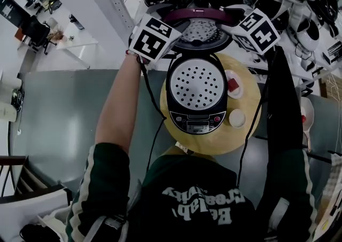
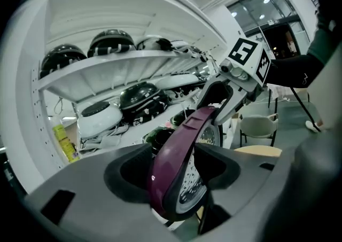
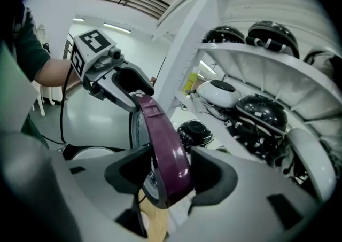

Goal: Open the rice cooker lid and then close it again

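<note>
The rice cooker stands on a round wooden board, its inner perforated plate facing up. Its dark-red lid is raised and stands upright at the back. My left gripper is at the lid's left edge and my right gripper at its right edge. In the left gripper view the lid's rim sits between the jaws of the left gripper, with a gap beside it. In the right gripper view the rim likewise lies loosely between the jaws of the right gripper. Both are open.
Two small white dishes sit on the board right of the cooker. A white shelf with several other cookers stands right behind the lid. The grey table stretches to the left. A chair stands beyond.
</note>
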A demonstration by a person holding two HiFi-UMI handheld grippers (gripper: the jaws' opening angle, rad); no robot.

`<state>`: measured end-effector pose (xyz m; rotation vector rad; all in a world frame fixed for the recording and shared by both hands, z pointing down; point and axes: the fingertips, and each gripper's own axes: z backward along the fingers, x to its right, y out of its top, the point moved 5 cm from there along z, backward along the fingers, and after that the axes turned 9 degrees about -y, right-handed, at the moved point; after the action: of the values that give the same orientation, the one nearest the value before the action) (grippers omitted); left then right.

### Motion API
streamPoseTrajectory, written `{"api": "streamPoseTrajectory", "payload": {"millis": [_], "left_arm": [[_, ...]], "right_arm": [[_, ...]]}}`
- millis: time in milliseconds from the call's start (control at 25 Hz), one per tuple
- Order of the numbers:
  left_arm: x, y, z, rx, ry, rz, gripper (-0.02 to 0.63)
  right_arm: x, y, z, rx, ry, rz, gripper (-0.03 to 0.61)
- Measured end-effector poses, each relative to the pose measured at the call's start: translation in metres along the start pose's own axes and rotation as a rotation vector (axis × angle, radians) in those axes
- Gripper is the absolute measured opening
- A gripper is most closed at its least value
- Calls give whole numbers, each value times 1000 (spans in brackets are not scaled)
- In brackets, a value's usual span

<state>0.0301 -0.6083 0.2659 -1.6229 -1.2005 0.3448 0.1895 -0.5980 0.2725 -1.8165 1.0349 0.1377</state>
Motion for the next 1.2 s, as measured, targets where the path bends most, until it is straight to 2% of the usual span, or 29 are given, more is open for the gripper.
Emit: {"api": "streamPoseTrajectory", "payload": {"millis": [320, 560, 760, 960, 1200], "left_arm": [[4, -1, 4, 20, -10, 1, 249], [24, -2, 20, 26, -16, 19, 255], [56, -9, 38, 18, -37, 30, 256], [95, -21, 58, -34, -21, 21, 258], [148, -46, 78, -38, -36, 114, 255]], "right_arm": [[-4, 0, 4, 3, 18, -16, 241], [-20, -3, 23, 15, 50, -26, 259], [-47, -11, 45, 25, 80, -18, 268], [-83, -27, 69, 44, 115, -29, 279], [-131, -53, 95, 43, 165, -30, 281]]}}
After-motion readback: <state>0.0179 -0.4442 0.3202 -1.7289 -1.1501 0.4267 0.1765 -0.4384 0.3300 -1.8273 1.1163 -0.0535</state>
